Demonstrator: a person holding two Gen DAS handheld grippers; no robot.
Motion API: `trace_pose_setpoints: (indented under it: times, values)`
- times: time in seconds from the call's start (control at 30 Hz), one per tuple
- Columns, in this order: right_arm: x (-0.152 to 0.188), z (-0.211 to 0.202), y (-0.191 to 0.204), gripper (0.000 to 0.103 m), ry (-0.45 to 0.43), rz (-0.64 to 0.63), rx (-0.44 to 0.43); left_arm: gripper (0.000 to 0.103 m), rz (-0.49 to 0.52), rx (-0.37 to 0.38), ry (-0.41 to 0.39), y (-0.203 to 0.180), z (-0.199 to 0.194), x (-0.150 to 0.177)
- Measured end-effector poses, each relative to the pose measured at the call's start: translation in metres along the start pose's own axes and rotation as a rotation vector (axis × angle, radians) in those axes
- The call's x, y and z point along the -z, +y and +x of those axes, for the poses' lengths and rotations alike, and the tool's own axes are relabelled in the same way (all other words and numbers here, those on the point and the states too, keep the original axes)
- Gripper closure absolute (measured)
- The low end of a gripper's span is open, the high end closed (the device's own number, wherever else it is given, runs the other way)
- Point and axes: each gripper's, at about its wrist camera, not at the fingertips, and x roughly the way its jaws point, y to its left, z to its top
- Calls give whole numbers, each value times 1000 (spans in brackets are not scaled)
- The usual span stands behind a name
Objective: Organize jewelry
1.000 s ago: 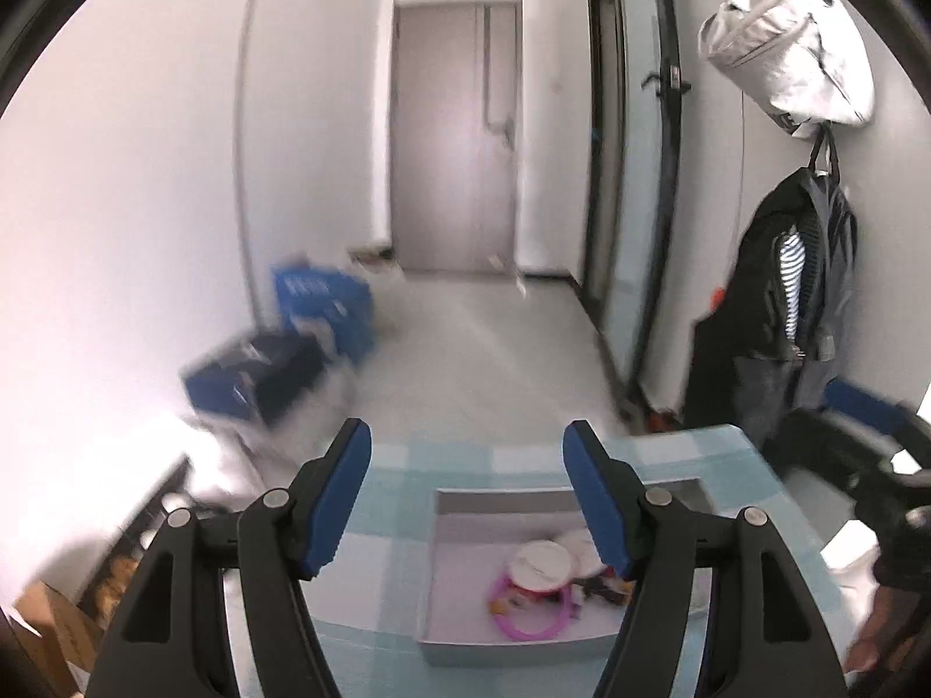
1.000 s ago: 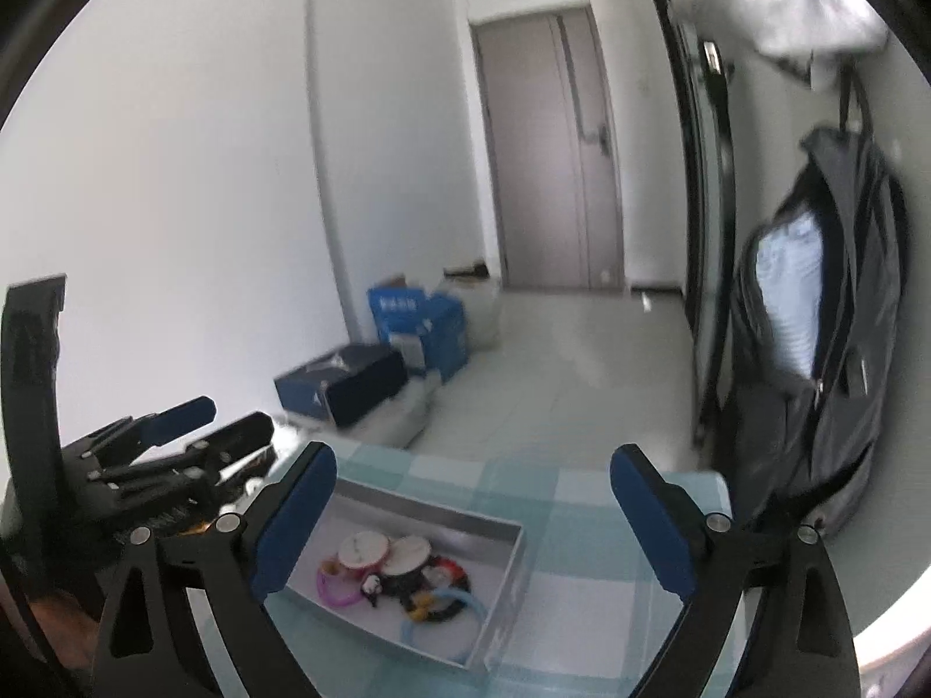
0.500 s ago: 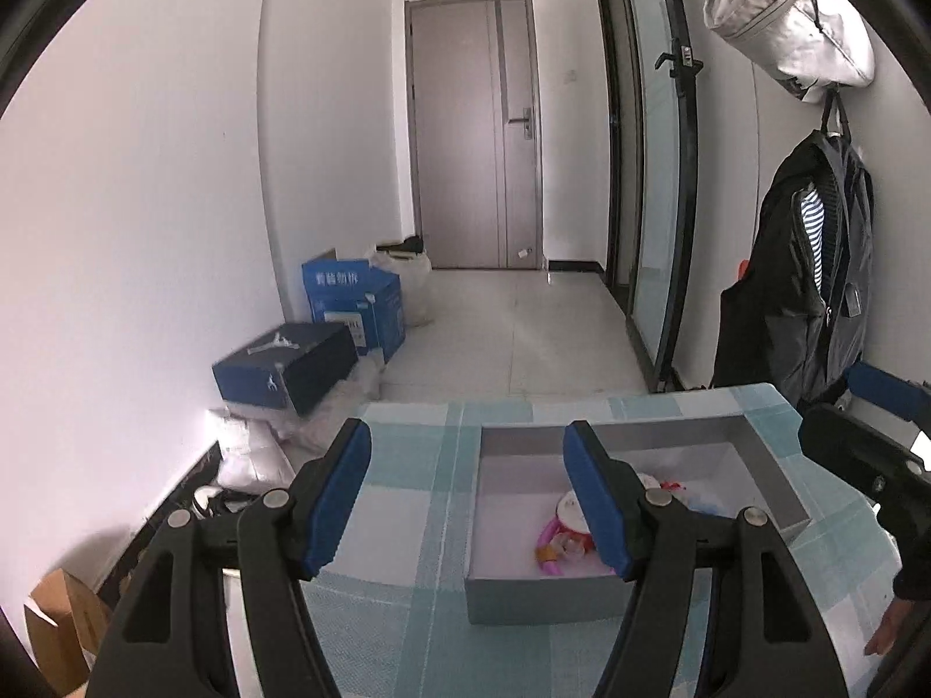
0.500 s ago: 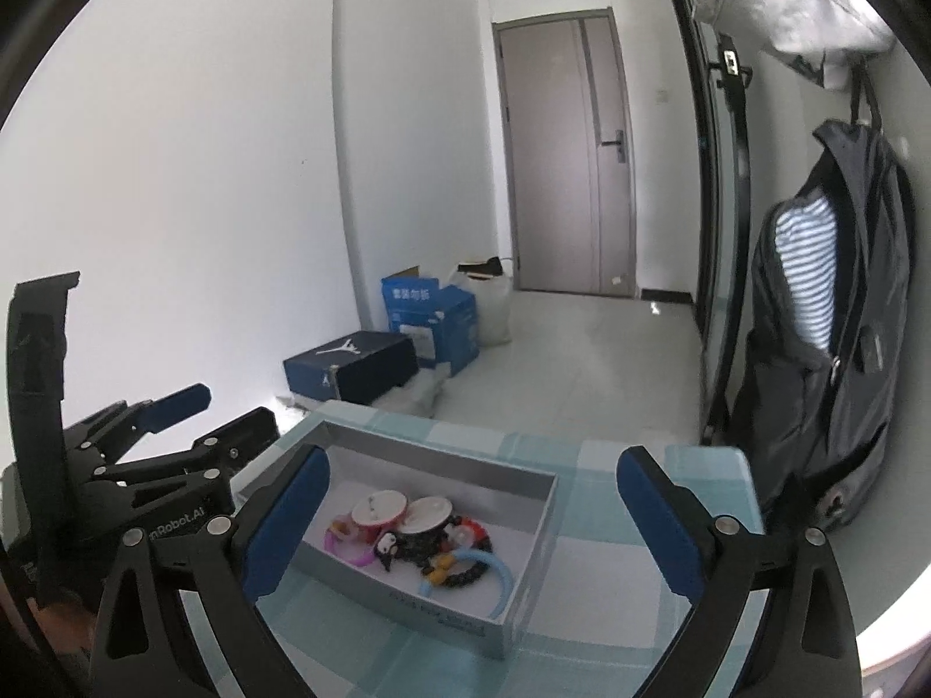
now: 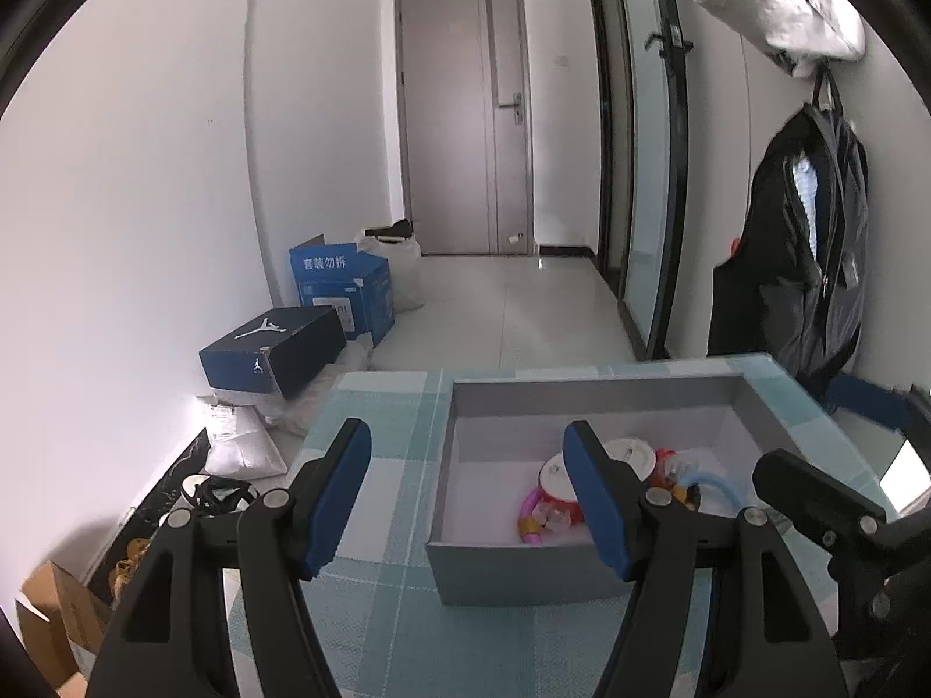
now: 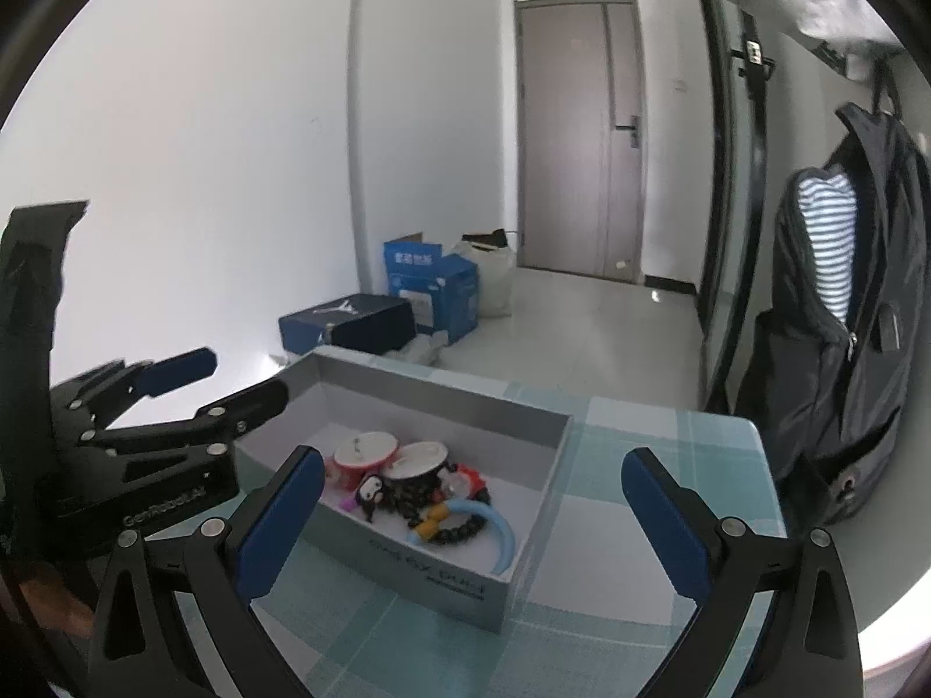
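A grey open box [image 5: 523, 573] [image 6: 442, 576] sits on the checked teal tablecloth [image 5: 384, 500]. Inside lie two round white discs [image 6: 366, 447], a pink ring [image 5: 526, 515], a light blue bangle [image 6: 503, 529], dark beads [image 6: 459, 532] and small figures, all piled at one end. My left gripper [image 5: 468, 494] is open and empty, hovering over the box's near left corner; it also shows in the right wrist view [image 6: 192, 384]. My right gripper [image 6: 471, 509] is open and empty above the box; it also shows in the left wrist view [image 5: 826, 500].
Beyond the table's far edge are a dark shoe box [image 5: 273, 358], a blue carton [image 5: 343, 291] and white bags [image 5: 244, 448] on the floor. A black backpack [image 6: 844, 349] hangs on the right wall. A closed door [image 5: 465, 122] stands at the back.
Both grippers have steadied and drawn nearer the box, which now sits larger and lower in both views. Both stay open.
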Motion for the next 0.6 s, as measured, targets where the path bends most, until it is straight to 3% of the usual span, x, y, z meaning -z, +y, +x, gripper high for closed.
trace_pose_setpoints:
  times: [0.6]
  values:
    - [-1,15,-14,0,62,63,37,39,38,24,27,-5,3,2]
